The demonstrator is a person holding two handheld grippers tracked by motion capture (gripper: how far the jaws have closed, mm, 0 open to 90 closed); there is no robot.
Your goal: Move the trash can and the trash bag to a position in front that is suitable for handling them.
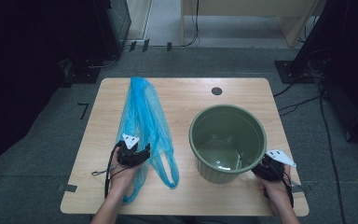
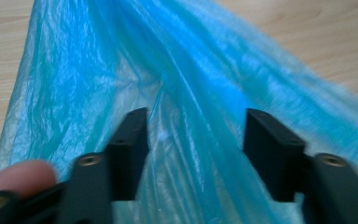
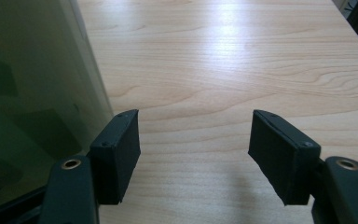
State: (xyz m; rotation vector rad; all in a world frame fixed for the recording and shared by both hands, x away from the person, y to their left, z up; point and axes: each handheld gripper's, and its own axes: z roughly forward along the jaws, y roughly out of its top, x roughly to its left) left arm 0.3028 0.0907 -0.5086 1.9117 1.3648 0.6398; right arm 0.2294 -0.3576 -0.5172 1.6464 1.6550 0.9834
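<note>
The wooden table (image 1: pixel 186 191) carries everything, so take the green bucket (image 1: pixel 227 140) as your marker: it stands upright on the table's right half, mouth up. Left of the bucket lies the blue plastic bag (image 1: pixel 142 116), stretched long from the far edge toward you, its handle loops trailing down beside the bucket's base but apart from it.

Your left gripper (image 1: pixel 137 155) sits on the near part of that bag, well left of the bucket. In the left gripper view its jaws stand about halfway apart, with bunched blue film (image 2: pixel 191 107) rising between them; the film lies against the inner face of the left jaw, while the right jaw shows a sliver of gap, so no pinch yet.

Your right gripper (image 1: pixel 263 170) is at the bucket's near right side, low by the wall. In the right gripper view the jaws are spread wide over bare wood, with the bucket wall (image 3: pixel 32 93) just beside the left jaw; nothing sits between them.
</note>
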